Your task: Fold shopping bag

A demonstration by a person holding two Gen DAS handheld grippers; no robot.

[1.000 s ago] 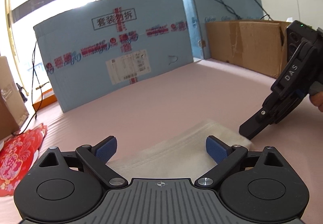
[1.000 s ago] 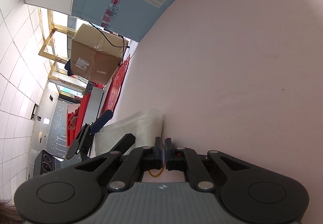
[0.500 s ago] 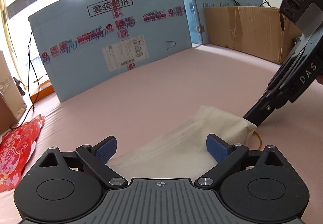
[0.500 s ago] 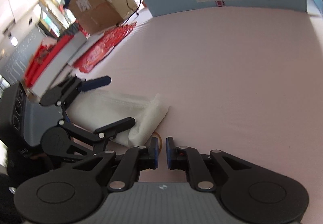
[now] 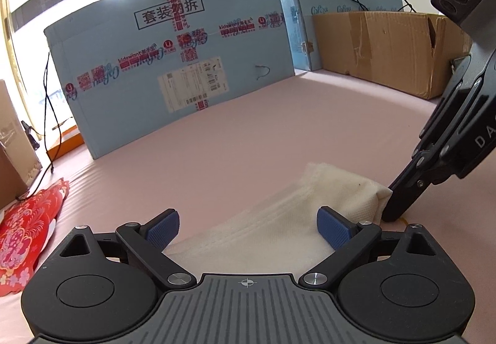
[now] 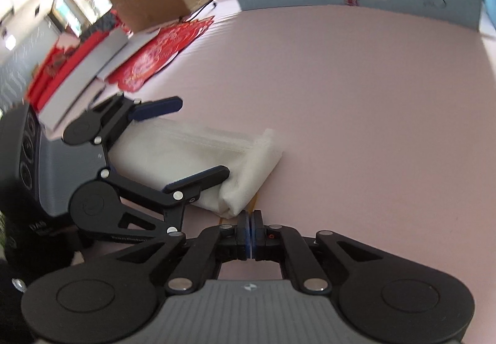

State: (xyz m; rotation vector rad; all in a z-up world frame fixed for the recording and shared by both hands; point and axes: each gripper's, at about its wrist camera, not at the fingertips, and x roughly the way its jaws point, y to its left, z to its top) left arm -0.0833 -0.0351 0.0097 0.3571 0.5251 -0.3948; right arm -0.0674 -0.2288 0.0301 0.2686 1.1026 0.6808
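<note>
One folded shopping bag (image 5: 279, 226), cream and woven, lies flat on the pink table (image 5: 279, 127), and I place everything from it. My left gripper (image 5: 248, 227) hangs over its near end with jaws spread wide, a blue pad to either side, neither pressing the cloth. My right gripper (image 6: 250, 224) sits at the bag's folded corner, its jaws having just closed pad to pad; a thin yellow loop (image 6: 253, 203) shows right there, but I cannot tell whether it is pinched. Beyond the bag stands a big blue carton (image 5: 173, 65) with red print and a shipping label, and a brown cardboard box (image 5: 387, 49) beside it. Left of the bag, well apart, lies red patterned paper (image 5: 21, 238) at the table's edge. Cables (image 5: 46, 102) trail down by a bright window.
</note>
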